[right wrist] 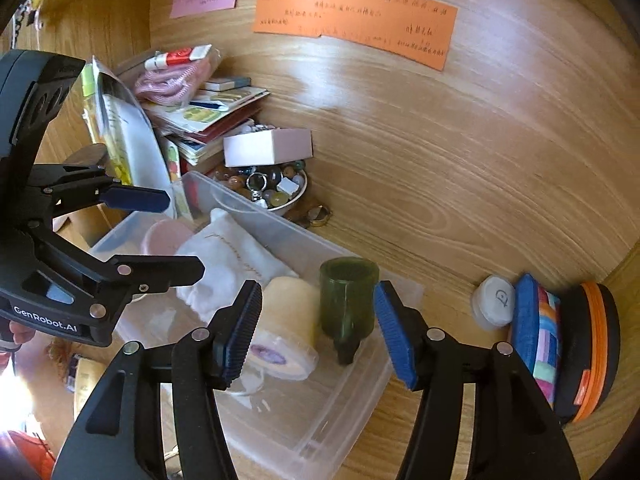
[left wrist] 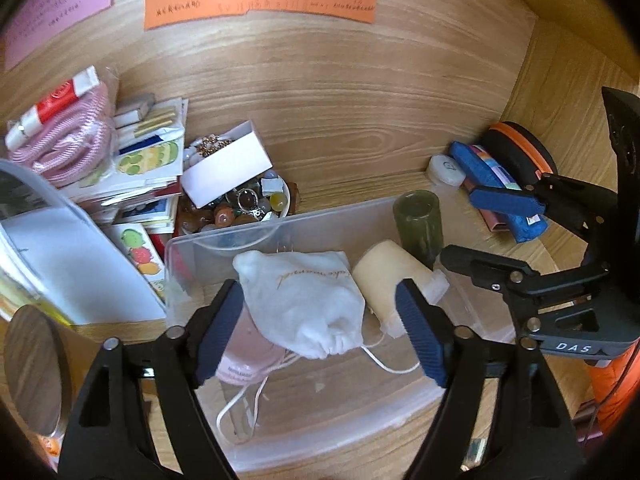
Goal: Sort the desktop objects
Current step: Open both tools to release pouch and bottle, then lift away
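On the wooden desk [left wrist: 340, 92], my spread left tongs [left wrist: 320, 336] and right tongs [right wrist: 316, 332] hover over the clear bin [right wrist: 320, 432], seemingly mid-sorting, next to close on the green bottle [right wrist: 348, 300].

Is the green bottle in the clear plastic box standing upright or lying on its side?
Lying on its side. In the right wrist view the green bottle rests lengthwise on the clear plastic box floor, beside the cream roll.

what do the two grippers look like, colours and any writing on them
Both are matte black plastic frames with silver rivets at the joints. The left gripper has dark navy ribbed pads and white "GenRobot.AI" lettering on its body, readable in the right wrist view. The right gripper has brighter blue ribbed pads and white "DAS" lettering, readable in the left wrist view. No cables or sleeves show.
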Tool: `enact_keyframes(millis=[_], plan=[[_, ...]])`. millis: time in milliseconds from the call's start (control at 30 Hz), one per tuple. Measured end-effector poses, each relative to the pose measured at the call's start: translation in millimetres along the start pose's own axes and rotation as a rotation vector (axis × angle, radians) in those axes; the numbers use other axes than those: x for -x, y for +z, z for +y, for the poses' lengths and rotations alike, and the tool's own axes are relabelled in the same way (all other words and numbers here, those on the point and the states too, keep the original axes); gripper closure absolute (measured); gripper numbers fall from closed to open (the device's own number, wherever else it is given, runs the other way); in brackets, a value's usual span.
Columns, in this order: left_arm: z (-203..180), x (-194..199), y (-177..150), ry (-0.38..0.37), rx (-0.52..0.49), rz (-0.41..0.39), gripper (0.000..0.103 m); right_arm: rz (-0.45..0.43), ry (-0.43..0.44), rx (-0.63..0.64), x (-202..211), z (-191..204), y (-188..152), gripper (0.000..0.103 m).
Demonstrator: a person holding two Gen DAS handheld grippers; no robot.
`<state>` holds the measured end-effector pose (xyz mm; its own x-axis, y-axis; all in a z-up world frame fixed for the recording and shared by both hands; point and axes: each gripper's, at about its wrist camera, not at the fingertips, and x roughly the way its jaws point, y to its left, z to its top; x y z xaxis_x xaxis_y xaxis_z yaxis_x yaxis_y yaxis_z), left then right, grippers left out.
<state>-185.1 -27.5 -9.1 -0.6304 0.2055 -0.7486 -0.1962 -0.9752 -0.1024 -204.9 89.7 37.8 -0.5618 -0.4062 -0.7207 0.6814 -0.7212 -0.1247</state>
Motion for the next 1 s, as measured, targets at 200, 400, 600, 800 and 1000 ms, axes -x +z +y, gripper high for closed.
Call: enact_keyframes(millis=[200,400,600,800,1000], plan=[[-4,24,-12,0.027,-0.014,-0.026,0.018,-0.011,-0.009,0.009,23,9,-9,0.042],[-12,50,-27,0.066,-0.032,-0.063,0.009,-0.040,-0.011,0.010,50,19,-21,0.039],[-16,71,-44,0.089,-0.030,-0.081,0.007,-0.065,-0.006,0.005,72,33,-35,0.035],[-16,90,-67,0.103,-0.017,-0.087,0.006,-0.087,0.004,0.001,90,45,-51,0.033],[-15,106,-93,0.130,-0.010,-0.088,0.006,-0.108,0.025,-0.018,106,55,-70,0.030]])
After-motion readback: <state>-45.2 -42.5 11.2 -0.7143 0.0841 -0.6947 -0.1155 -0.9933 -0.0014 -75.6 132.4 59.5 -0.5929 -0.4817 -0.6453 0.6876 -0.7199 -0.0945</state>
